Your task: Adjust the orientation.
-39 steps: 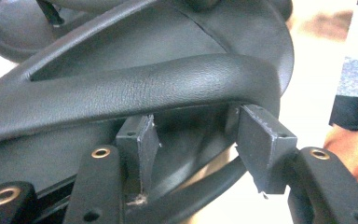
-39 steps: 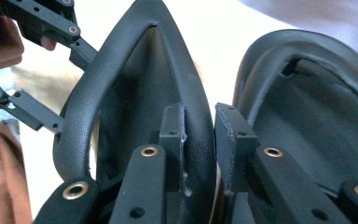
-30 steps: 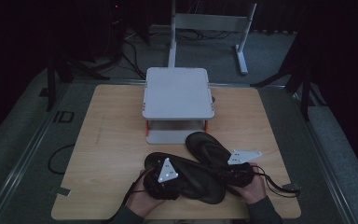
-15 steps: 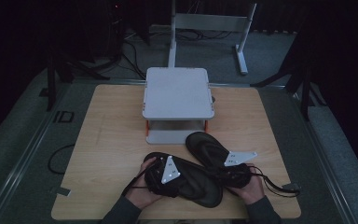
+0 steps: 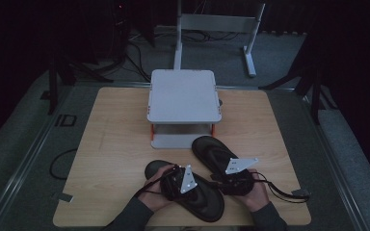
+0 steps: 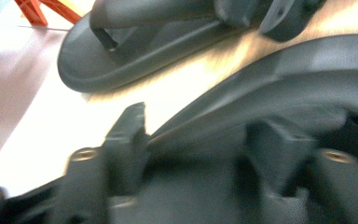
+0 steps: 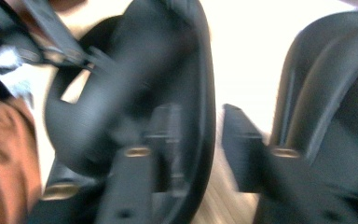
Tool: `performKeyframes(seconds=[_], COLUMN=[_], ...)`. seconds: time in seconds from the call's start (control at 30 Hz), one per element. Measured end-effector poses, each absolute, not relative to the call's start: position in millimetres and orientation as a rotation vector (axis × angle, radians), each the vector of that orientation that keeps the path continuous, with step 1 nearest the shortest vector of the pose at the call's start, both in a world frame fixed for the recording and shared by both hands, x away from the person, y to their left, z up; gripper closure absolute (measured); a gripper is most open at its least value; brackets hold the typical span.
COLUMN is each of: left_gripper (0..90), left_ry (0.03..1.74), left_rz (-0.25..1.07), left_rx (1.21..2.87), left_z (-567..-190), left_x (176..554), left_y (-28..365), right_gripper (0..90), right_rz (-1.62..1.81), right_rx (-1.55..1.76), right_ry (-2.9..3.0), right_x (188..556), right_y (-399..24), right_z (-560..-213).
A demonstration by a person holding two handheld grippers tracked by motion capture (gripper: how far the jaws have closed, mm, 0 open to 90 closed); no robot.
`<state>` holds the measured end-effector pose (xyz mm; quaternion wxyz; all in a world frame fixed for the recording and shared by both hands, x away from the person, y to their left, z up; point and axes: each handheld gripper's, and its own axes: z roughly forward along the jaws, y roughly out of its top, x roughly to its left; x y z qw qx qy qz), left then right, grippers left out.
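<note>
Resting low at the table's [image 5: 115, 144] six o'clock edge, our left gripper [image 5: 176, 180] sits on the near sandal [image 5: 204, 202], jaws spread around its strap. At four o'clock, our right gripper [image 5: 231, 182] straddles the near sandal's edge beside the far sandal [image 5: 212, 150], released. Since a second ago, the left gripper has turned and slid rightward.

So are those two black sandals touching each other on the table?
Apart. The left gripper view shows a bright strip of table between the far sandal and the near sandal.

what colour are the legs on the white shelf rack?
Orange-red legs under the white shelf rack; clearest in the left gripper view.
</note>
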<state>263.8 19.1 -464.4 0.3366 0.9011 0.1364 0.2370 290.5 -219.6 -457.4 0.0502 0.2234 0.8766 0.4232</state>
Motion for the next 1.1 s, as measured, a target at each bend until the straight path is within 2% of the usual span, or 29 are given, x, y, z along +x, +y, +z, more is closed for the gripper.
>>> performKeyframes(seconds=[0.1, 0.2, 0.43, 0.6, 0.7, 0.9, 1.1], left_gripper=[45.4, 50.2, 58.8, 61.7, 62.6, 57.4, 42.5], left_ry=[0.372, 0.398, 0.506, 0.674, 0.723, 0.682, 0.65], left_rz=[0.644, 0.637, 0.718, 0.743, 0.713, 0.598, 0.477], left_rx=[2.354, 2.352, 2.344, 2.322, 2.327, 2.334, 2.278], left_z=[-463.4, -462.5, -452.3, -444.5, -443.1, -453.1, -454.5], left_x=[260.7, 263.0, 260.6, 272.7, 284.3, 294.1, 301.7], left_y=[24.9, 33.4, 59.0, 82.5, 88.3, 91.4, 101.7], right_gripper=[51.8, 51.2, 50.7, 50.6, 50.5, 50.5, 50.3], right_rz=[1.311, 1.381, 1.389, 1.385, 1.378, 1.359, 1.356], right_rx=[0.72, 0.76, 0.814, 0.815, 0.819, 0.818, 0.818], right_ry=[2.608, 2.558, 2.497, 2.491, 2.494, 2.496, 2.494], right_x=[290.6, 291.8, 293.3, 294.0, 294.6, 294.4, 294.0], right_y=[-225.7, -235.4, -247.9, -248.1, -246.7, -247.0, -248.5], right_z=[-450.7, -444.5, -440.2, -440.8, -442.0, -442.7, -442.7])
